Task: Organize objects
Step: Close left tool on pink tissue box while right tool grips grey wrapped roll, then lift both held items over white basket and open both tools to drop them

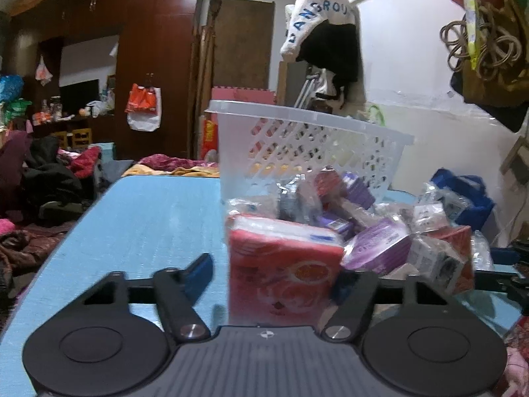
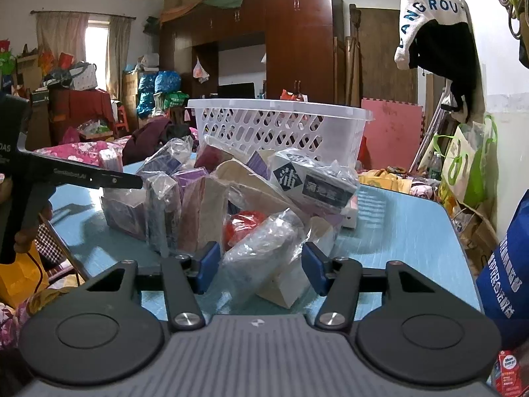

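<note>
**Both grippers at the pile in front of the white basket**

A white slotted basket (image 2: 277, 122) stands on the blue table (image 2: 406, 228), and everything else is placed from it. Directly in front of the basket lies a heap of small packaged goods (image 2: 231, 185): purple boxes, clear-wrapped packets and a box with a dark label.

At the near edge of the heap, farthest from the basket, a red tissue pack (image 1: 284, 271) stands upright between the fingers of the left gripper (image 1: 274, 274). The right finger lies against the pack; the left blue pad sits apart from it, so the jaws are partly open with no full grip visible.

On the heap's other near corner, the right gripper (image 2: 261, 264) brackets a clear plastic-wrapped packet (image 2: 261, 251). Its jaws are partly open; whether the pads press the wrap cannot be told.
</note>
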Demonstrator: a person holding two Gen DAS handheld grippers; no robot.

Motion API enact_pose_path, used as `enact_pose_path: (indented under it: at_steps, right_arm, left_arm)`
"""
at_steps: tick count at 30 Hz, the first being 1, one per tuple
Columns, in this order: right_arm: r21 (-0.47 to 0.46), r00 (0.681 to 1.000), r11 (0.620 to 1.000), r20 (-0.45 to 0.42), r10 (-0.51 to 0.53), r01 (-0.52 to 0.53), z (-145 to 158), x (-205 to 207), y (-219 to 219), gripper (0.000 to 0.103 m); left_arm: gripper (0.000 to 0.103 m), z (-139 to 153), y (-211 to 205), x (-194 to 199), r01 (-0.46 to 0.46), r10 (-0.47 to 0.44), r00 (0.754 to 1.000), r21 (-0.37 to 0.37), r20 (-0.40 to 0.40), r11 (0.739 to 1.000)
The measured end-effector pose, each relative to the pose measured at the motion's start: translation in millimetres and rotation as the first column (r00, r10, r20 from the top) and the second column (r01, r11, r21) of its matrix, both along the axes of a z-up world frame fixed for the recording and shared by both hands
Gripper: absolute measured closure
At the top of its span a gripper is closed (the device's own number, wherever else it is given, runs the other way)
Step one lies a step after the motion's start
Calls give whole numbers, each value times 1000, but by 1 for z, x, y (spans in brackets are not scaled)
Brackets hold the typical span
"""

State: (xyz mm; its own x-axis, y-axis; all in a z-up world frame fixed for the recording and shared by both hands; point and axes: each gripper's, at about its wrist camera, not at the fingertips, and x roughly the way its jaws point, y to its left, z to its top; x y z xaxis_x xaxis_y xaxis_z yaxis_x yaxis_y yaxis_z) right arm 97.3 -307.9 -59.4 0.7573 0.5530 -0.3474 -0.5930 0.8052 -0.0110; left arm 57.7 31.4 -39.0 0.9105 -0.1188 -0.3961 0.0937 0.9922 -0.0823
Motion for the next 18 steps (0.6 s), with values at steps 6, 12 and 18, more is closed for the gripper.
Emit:
enact_pose_path:
  at_steps: [6, 12, 18]
  right_arm:
    - [11, 1000, 1000, 11, -3, 3, 3, -2, -5, 58]
    - [55, 1000, 998, 25, 1, -2, 10, -7, -13, 58]
    - [104, 1000, 995, 29, -12, 9, 21, -1, -21, 58]
  left_arm:
    - [45, 1, -1, -4, -10, 10, 1000, 2, 23, 1000]
    - [45, 11, 6, -10, -5, 6, 998, -20, 58, 1000]
    - [45, 20, 13, -6, -7, 12, 997, -63, 76, 998]
